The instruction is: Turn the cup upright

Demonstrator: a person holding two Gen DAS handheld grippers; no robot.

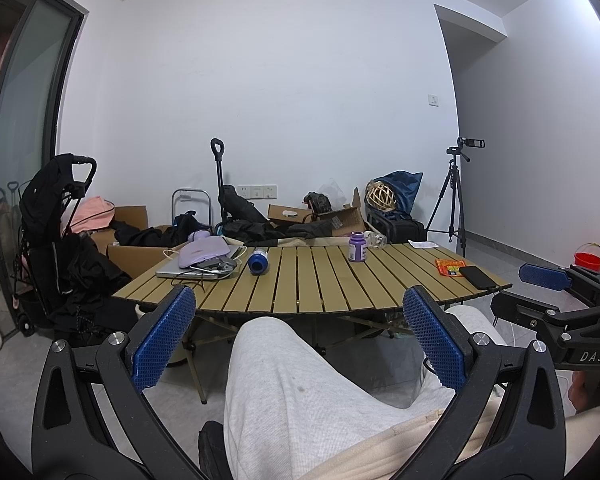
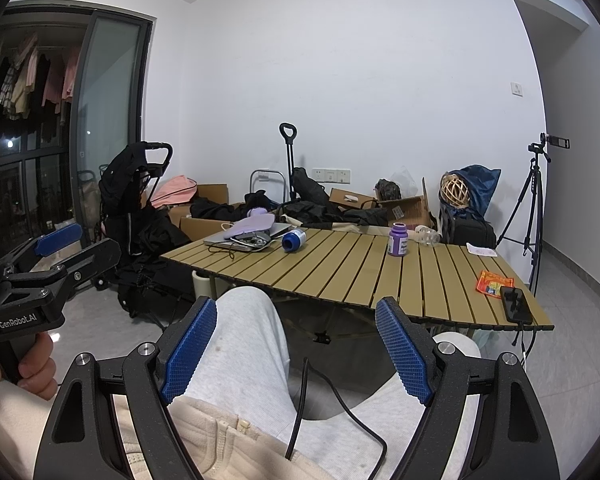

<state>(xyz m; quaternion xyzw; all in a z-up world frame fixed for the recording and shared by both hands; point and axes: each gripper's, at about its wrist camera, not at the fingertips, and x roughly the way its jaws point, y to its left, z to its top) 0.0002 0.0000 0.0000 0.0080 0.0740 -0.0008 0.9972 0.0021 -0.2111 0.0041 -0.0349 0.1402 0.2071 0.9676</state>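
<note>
A blue cup (image 1: 257, 261) lies on its side on the slatted table (image 1: 320, 288), its open mouth toward me; it also shows in the right wrist view (image 2: 293, 239). My left gripper (image 1: 298, 300) is open and empty, held over my lap well short of the table. My right gripper (image 2: 296, 312) is open and empty, also above my legs in front of the table edge. Each gripper shows in the other's view, the right one (image 1: 540, 284) at the right side and the left one (image 2: 64, 240) at the left side.
On the table (image 2: 360, 276) stand a purple bottle (image 1: 357, 246), a laptop with a lilac pouch (image 1: 206, 252), an orange packet (image 1: 450, 267) and a phone (image 1: 477, 277). A clear bottle (image 1: 376, 239) lies at the back. Boxes, bags, a stroller (image 1: 60, 216) and a tripod (image 1: 454, 200) surround it.
</note>
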